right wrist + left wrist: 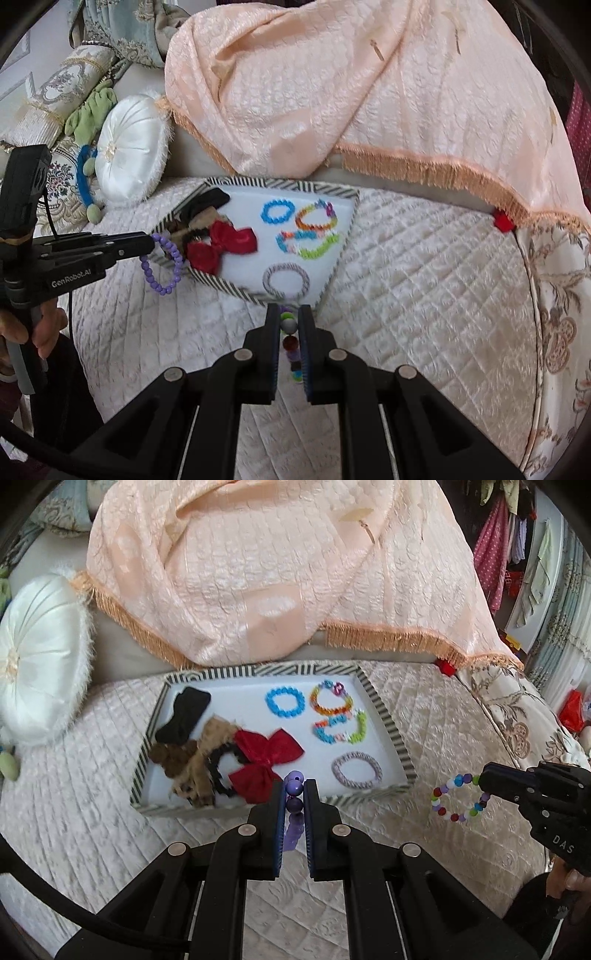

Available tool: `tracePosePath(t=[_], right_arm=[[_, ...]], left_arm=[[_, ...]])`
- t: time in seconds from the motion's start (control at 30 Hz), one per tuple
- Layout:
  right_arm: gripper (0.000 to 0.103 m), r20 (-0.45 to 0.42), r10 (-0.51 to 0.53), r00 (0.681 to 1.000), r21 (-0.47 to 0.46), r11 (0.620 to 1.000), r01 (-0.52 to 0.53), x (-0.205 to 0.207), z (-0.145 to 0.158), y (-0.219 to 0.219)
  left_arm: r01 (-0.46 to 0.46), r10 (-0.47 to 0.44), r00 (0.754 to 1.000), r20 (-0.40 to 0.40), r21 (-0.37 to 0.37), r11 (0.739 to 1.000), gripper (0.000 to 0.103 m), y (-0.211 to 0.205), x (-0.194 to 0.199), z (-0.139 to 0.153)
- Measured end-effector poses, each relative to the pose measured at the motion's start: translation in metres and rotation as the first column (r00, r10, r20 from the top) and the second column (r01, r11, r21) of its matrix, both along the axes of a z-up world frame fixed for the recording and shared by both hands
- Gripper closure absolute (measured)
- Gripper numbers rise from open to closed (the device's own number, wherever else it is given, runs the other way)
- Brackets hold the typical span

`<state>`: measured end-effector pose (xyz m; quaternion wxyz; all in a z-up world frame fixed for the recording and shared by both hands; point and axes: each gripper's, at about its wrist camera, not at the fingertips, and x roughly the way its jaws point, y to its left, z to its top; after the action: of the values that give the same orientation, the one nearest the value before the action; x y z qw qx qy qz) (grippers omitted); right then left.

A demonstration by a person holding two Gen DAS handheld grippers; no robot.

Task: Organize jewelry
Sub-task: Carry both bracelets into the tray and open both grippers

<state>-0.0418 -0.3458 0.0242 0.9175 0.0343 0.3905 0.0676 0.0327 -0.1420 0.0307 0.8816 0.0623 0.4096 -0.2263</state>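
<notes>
While tray (384, 716) holds bows (266, 760) | bracelets (285, 700) | scrunchie (356, 770)

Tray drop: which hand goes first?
Likely right. Its tongs hold the multicolour bracelet nearest the tray's bracelet side; the left tongs, gripping the purple bracelet, face the bows.

- You are in a home bedroom: a quilted cream bedspread (424, 716) covers the bed.
- A fringed peach satin blanket (280, 572) and a round white satin cushion (37, 661) lie on it.
- Clothes (509, 546) hang at your right.
</notes>
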Motion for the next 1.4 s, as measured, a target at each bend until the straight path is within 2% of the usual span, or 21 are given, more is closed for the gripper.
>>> tracePosePath(t=[0.57, 0.87, 1.03, 1.17, 1.3, 1.4], right_arm=[[0.093, 0.026, 0.044, 0.999, 0.017, 0.999, -0.045, 0.062, 0.016, 0.029], [0.093, 0.004, 0.079, 0.997, 0.026, 0.997, -0.079, 0.096, 0.008, 0.047], [0.093, -0.016, 0.101, 0.995, 0.059, 0.993, -0.100, 0.112, -0.003, 0.056], [0.093, -0.044, 0.122, 0.992, 0.088, 0.989, -0.117, 0.126, -0.017, 0.064], [0.093, -0.087, 0.126, 0.988, 0.118, 0.986, -0.115, 0.146, -0.039, 0.065], [0.093, -0.136, 0.087, 0.987, 0.101, 0.992, -0.073, 0.167, -0.064, 0.056]], left_arm=[[-0.039, 0.039, 0.999, 0.021, 0.026, 0.999, 0.103, 0.004, 0.062, 0.017], [-0.065, 0.063, 0.997, 0.039, 0.051, 0.997, 0.103, 0.000, 0.098, 0.019], [-0.069, 0.067, 0.997, 0.029, 0.063, 0.996, 0.103, -0.005, 0.117, 0.010], [-0.072, 0.072, 0.997, 0.000, 0.046, 0.996, 0.103, -0.009, 0.134, -0.001], [-0.076, 0.077, 0.997, -0.033, 0.023, 0.997, 0.103, -0.014, 0.154, -0.016], [-0.090, 0.090, 0.994, -0.065, 0.014, 0.996, 0.103, -0.017, 0.172, -0.032]])
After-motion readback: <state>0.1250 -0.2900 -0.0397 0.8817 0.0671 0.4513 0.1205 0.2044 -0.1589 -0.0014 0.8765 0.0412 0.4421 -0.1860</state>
